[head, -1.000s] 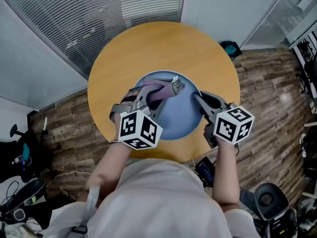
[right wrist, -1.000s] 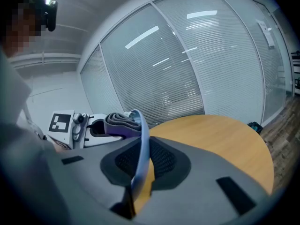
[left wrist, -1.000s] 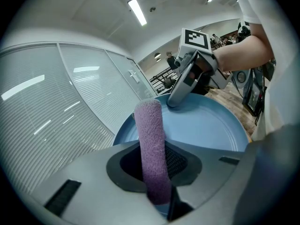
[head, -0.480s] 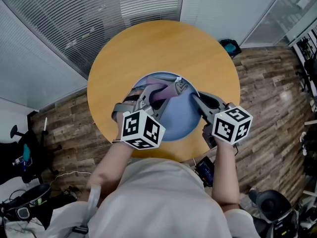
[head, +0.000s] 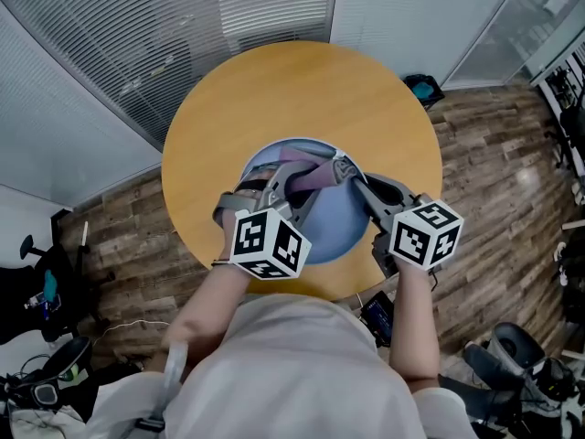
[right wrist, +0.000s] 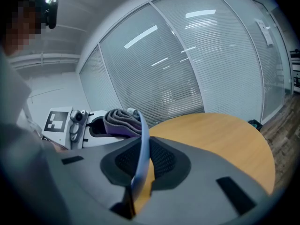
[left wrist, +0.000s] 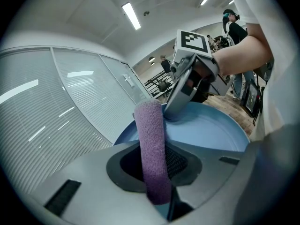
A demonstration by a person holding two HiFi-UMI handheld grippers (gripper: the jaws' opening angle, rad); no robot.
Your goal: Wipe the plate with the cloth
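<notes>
Your left gripper [left wrist: 161, 172] is clamped on the purple cloth [left wrist: 151, 139], with the blue plate [left wrist: 213, 132] just beyond its jaws. Your right gripper [right wrist: 138, 175] pinches the plate's rim. Hold that rim steady, press the cloth flat and sweep toward the far edge.

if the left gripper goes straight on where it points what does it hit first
Probably the face of the blue plate, through the purple cloth the left gripper clamps; the right gripper on the rim sits just beyond.
</notes>
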